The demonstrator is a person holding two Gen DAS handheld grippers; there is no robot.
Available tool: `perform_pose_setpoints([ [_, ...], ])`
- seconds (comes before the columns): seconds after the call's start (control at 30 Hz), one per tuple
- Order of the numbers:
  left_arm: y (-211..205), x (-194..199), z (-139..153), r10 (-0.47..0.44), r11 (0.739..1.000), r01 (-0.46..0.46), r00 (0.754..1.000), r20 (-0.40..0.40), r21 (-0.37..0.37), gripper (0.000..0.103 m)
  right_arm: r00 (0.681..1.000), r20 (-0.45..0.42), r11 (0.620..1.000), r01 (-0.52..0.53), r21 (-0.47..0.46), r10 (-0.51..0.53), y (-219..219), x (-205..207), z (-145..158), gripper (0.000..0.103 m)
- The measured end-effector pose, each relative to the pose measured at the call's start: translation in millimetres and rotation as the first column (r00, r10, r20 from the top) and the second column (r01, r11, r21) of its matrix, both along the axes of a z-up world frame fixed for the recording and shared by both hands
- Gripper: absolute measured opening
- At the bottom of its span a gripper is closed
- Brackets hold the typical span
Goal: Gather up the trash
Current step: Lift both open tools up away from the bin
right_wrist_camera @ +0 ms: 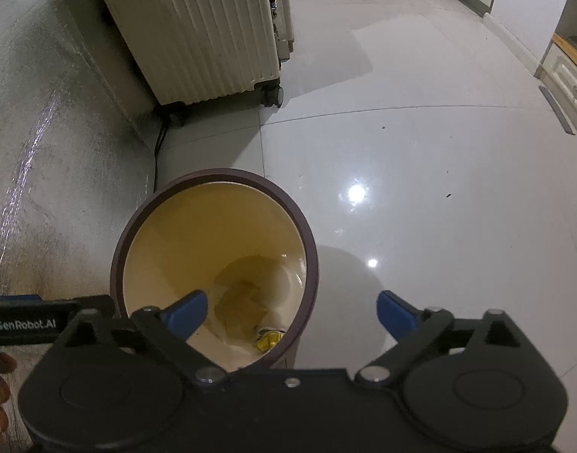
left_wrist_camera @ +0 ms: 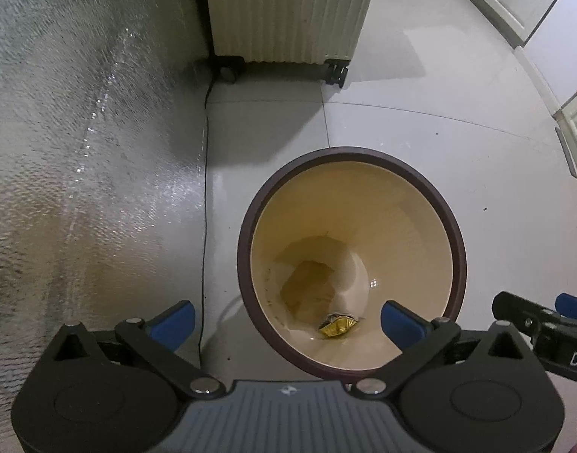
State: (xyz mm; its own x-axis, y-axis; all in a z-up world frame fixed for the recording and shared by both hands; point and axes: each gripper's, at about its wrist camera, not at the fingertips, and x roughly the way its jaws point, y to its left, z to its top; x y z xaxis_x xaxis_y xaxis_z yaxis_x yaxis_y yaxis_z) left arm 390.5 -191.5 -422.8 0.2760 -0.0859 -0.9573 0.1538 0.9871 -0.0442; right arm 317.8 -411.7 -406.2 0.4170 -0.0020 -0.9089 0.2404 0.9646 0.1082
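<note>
With both grippers' jaws spread wide and empty, the right gripper (right_wrist_camera: pixel 292 315) and left gripper (left_wrist_camera: pixel 288 322) are hovering over the brown-rimmed cream plastic bin (left_wrist_camera: pixel 460 234), where a crumpled gold foil wrapper (left_wrist_camera: pixel 337 326) is lying, apparently just dropped.

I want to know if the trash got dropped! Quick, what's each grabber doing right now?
Left gripper: open, holding nothing, above the bin.
Right gripper: open, holding nothing; a gold wrapper lies in the bin.

Both wrist cameras looked steeply down from close above the round bin (left_wrist_camera: pixel 352 260) (right_wrist_camera: pixel 215 264), the left from nearer the textured wall (left_wrist_camera: pixel 80 151). Both shared the bin, tiled floor (right_wrist_camera: pixel 420 188) and ribbed suitcase (left_wrist_camera: pixel 288 11) beyond.
</note>
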Motion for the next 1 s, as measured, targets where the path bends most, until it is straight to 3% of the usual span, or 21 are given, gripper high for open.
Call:
perform_pose_setpoints([
  [0.3,3.8,-15.6,15.6,-0.030,0.998,0.028,0.999,0.029,0.061,0.103,1.000,-0.008,0.999,0.007,-0.045,-0.008,-3.2,-8.9,10.7,0.103],
  [0.57,9.9,-36.3,39.9,-0.030,0.997,0.026,0.997,0.068,0.067,0.103,0.999,0.021,0.997,0.046,-0.056,-0.044,-6.3,-29.3,31.6,0.103],
  [1.0,18.3,-94.5,107.5,-0.032,0.998,0.023,0.988,0.153,0.059,0.103,0.997,0.075,0.994,0.037,-0.102,-0.029,10.6,-89.0,97.0,0.103],
])
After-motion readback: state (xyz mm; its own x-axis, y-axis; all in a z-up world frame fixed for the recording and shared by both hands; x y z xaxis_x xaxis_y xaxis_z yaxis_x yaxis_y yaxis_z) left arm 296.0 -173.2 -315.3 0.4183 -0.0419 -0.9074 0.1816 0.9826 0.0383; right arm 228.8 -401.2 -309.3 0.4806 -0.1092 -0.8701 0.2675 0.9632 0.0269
